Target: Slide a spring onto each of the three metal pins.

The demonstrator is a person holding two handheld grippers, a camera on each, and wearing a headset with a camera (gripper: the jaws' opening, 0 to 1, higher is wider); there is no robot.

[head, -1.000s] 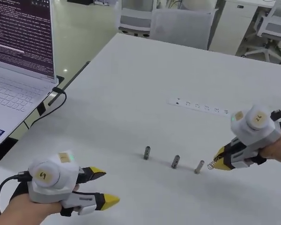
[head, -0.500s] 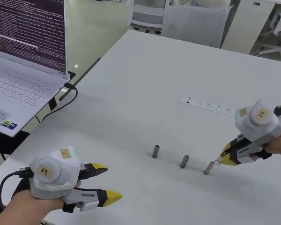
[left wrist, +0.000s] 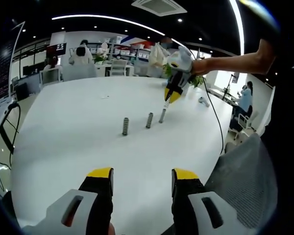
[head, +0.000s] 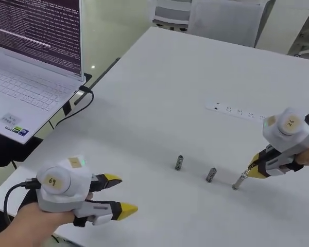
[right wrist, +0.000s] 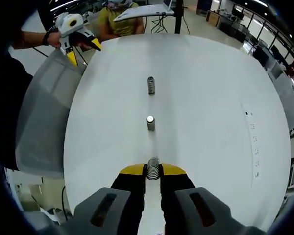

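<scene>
White table in an open office, seen from above in the head view. At far left an open laptop is cut off by the picture's edge, and its screen text is too small to read. A dark cable hangs at the table's edge beside it.

Left gripper: near the table's front edge, well apart from the pins. Its yellow-tipped jaws are spread and hold nothing.

Left pin and middle pin: short grey metal posts with the long axis upright, standing in a row across the table. Each is sleeved by one of the fitted springs, whose coils show as fine ribbing in the right gripper view.

Right pin: last in the row, with only its lower end visible. Its top is hidden by the third spring.

Third spring: a small, bright wire coil. Its long axis runs from the jaw tips down to the right pin and looks tilted toward the gripper in the head view. How far it has passed over the pin cannot be made out.

Right gripper: angled down at the right pin, with its jaws pressed onto the upper end of the third spring.

Power strip: white, lying flat beyond the pins.
</scene>
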